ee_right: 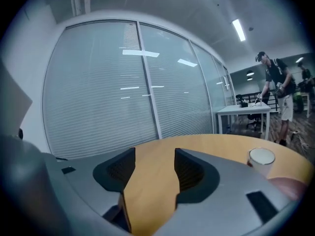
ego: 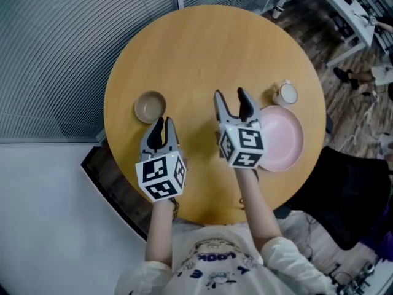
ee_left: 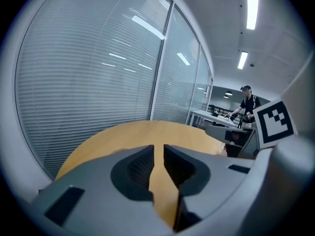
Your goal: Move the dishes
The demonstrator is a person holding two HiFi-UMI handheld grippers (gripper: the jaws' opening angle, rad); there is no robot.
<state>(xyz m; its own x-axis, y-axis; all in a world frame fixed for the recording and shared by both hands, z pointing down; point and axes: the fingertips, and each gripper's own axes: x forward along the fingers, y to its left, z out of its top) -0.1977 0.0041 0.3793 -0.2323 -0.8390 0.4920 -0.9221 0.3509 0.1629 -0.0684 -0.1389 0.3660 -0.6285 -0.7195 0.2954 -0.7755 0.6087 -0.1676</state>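
Observation:
A brown bowl [ego: 150, 107] sits on the left of the round wooden table [ego: 202, 48]. On the right lie a pink plate [ego: 284, 139] and, just beyond it, a white cup [ego: 286, 93]. My left gripper [ego: 161, 125] hovers just right of and nearer than the bowl, jaws almost together with only a thin slit and nothing in it. My right gripper [ego: 232, 97] is open and empty, just left of the plate. The right gripper view shows the cup [ee_right: 261, 157] and the plate's rim [ee_right: 291, 187] at the right. The left gripper [ee_left: 158, 149] looks over bare table.
Glass walls with blinds [ego: 67, 48] run along the table's far left side. A white desk [ego: 344, 17] and a person's feet [ego: 353, 75] are at the upper right. A dark chair [ego: 344, 189] stands by the table's right edge. People stand at distant desks [ee_right: 275, 90].

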